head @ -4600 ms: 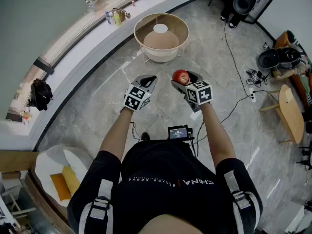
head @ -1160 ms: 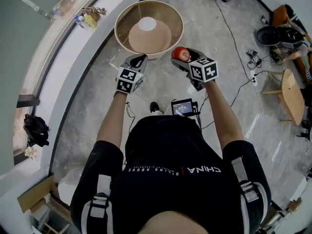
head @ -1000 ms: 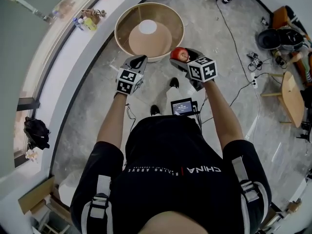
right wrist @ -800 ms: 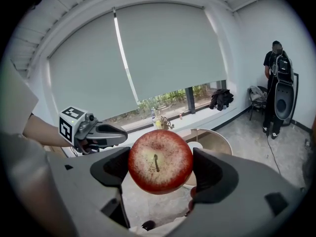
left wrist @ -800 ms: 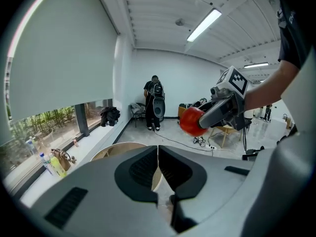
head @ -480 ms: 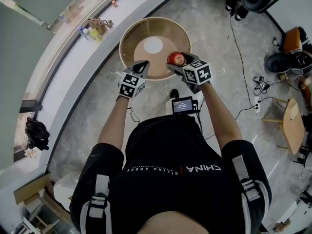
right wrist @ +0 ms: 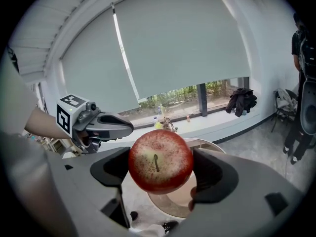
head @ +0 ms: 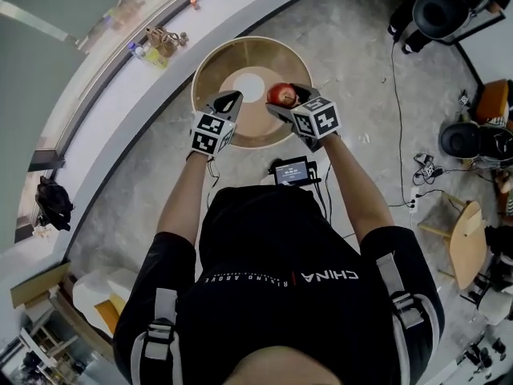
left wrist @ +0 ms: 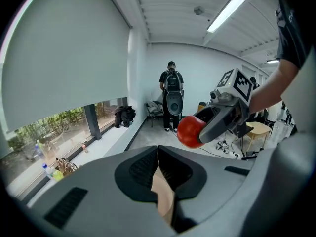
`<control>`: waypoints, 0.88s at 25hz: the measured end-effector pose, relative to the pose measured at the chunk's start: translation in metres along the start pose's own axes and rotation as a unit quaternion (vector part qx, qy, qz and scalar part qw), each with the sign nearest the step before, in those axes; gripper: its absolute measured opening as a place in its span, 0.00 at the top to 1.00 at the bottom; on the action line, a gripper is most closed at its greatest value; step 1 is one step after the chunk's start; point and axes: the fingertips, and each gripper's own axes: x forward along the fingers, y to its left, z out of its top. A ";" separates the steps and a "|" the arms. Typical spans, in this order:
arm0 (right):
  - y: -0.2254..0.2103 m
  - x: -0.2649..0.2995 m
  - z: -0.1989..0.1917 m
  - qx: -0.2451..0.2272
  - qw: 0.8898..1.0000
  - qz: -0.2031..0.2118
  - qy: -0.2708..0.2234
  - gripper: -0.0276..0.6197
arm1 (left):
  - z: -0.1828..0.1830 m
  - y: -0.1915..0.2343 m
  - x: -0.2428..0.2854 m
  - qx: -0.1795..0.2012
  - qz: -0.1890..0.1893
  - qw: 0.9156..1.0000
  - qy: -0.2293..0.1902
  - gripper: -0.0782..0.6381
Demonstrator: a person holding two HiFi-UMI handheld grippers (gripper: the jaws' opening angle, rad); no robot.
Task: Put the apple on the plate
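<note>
Seemingly the carry is nearly done: above the large round wooden table with a raised rim [head: 210,58], just beside the small white round plate [head: 249,87] at its middle, hangs the red speckled apple [right wrist: 160,161], clamped between the right gripper's [head: 285,101] jaws. Lowering and release remain, by my judgement. The left gripper [left wrist: 158,154] hovers nearby, jaws pressed together on nothing.

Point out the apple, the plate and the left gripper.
apple [right wrist: 160,161]: right gripper view, on its stem-side face.
plate [head: 248,87]: head view, on its bare white middle.
left gripper [left wrist: 158,151]: left gripper view, where its shut jaws meet.
</note>
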 end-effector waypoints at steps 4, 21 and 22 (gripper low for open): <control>-0.006 0.017 0.009 -0.006 1.000 0.010 0.003 0.36 | -0.001 0.014 0.008 0.001 0.002 1.000 0.013 0.86; -0.019 0.073 0.015 -0.003 0.999 0.015 0.038 0.36 | -0.027 0.054 0.027 -0.028 -0.013 0.999 0.034 0.86; -0.024 0.078 0.012 -0.004 0.999 0.016 0.043 0.36 | -0.030 0.056 0.031 -0.031 -0.012 0.999 0.036 0.86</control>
